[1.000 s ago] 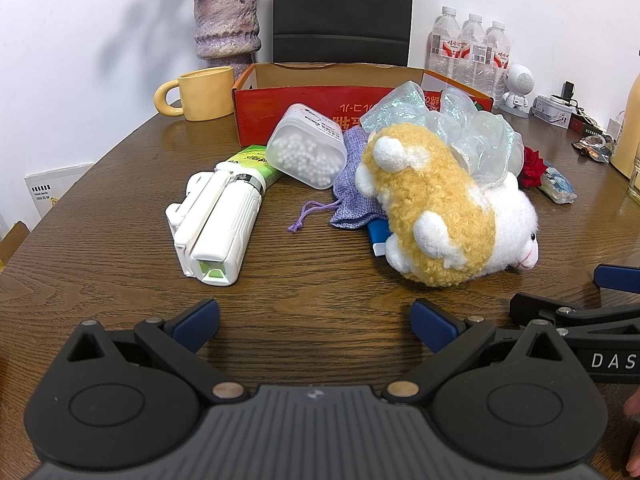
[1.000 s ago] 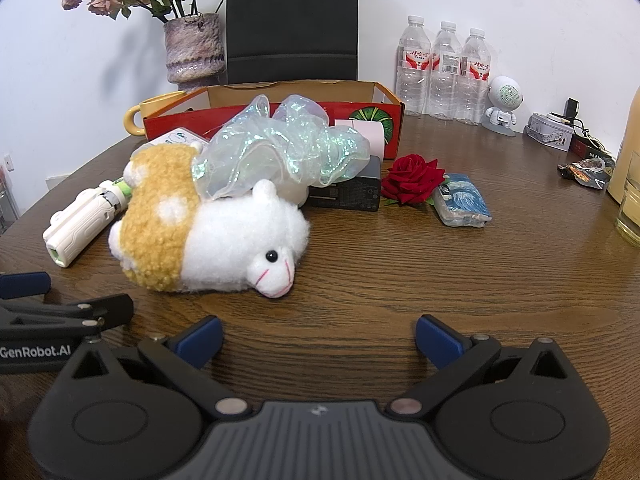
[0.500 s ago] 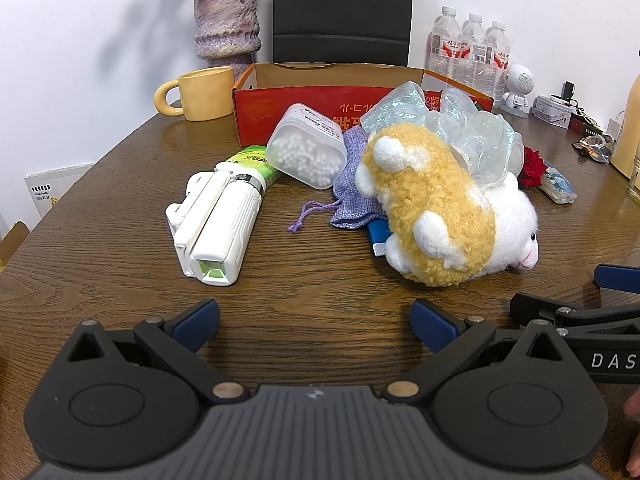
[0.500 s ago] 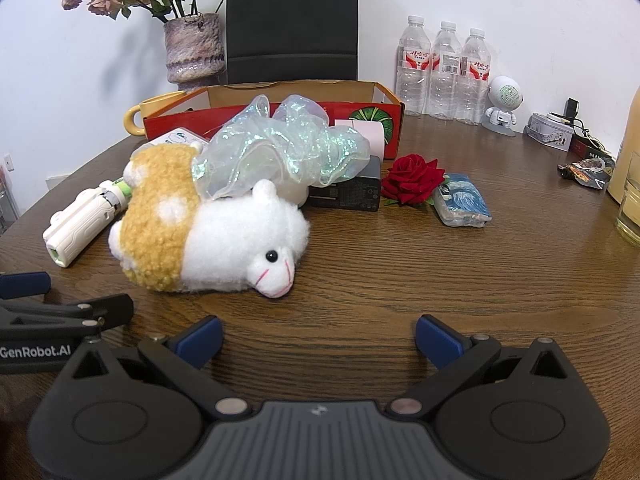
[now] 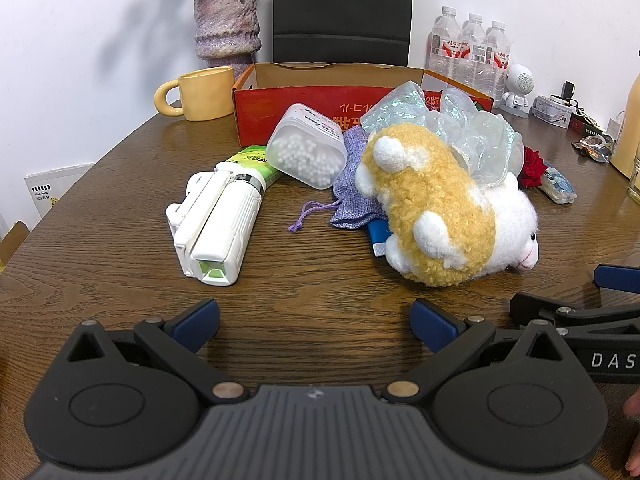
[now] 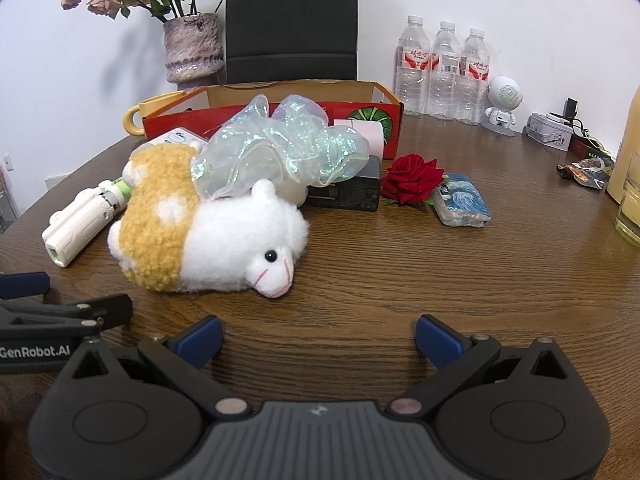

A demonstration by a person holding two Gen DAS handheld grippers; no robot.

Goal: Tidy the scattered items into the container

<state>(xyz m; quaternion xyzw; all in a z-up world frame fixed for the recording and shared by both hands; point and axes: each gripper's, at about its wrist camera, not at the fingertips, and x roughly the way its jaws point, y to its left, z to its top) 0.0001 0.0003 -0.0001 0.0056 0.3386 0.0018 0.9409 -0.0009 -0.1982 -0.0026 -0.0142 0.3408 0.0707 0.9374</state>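
Blue-padded left gripper (image 5: 315,322) and right gripper (image 6: 318,334) hover level, jaws wide

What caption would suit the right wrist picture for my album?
Open right gripper faces a plush sheep, red rose and red cardboard box.

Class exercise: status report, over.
Left gripper and right gripper open, empty. Plush toy and clutter lie outside the red box. Nothing blocks it.

Office: chair (image 5: 343,12), bottled water (image 5: 472,46)
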